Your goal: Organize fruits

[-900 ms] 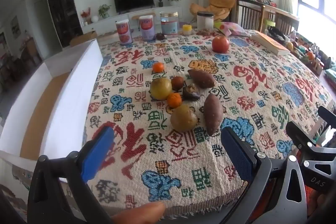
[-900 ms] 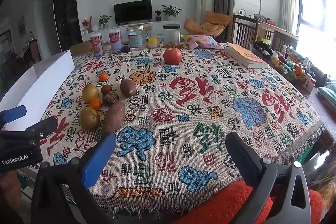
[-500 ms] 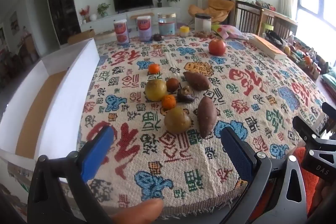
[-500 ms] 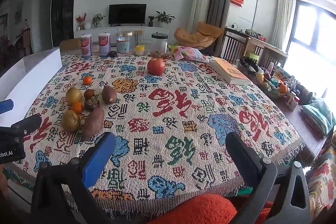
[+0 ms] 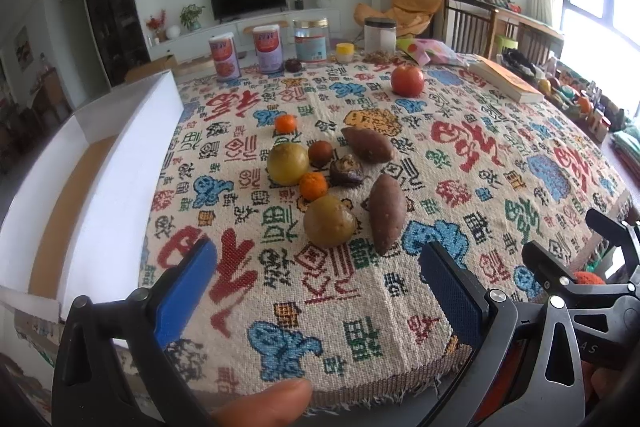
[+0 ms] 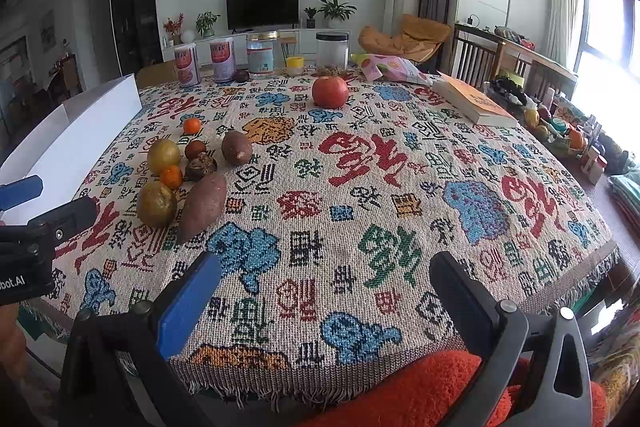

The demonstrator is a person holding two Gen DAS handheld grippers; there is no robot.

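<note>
A cluster of produce lies on the patterned tablecloth (image 5: 460, 155): two yellow-green round fruits (image 5: 330, 221) (image 5: 287, 163), two small oranges (image 5: 313, 185) (image 5: 285, 123), a small brown fruit (image 5: 320, 154), a dark wrinkled fruit (image 5: 346, 170) and two sweet potatoes (image 5: 386, 213) (image 5: 368, 144). A red apple (image 5: 407, 80) sits farther back. My left gripper (image 5: 316, 291) is open and empty, near the table's front edge, short of the cluster. My right gripper (image 6: 324, 291) is open and empty over the front edge, right of the cluster (image 6: 192, 179).
A white open box (image 5: 100, 163) stands along the table's left side. Cans and jars (image 5: 268, 49) line the far edge, with a snack bag (image 6: 390, 67) and a book (image 6: 474, 101) at the back right. Chairs and clutter stand to the right.
Both grippers have shifted slightly; the left one has come a little nearer the fruit cluster. Both stay open and empty. Nothing on the table has moved.
</note>
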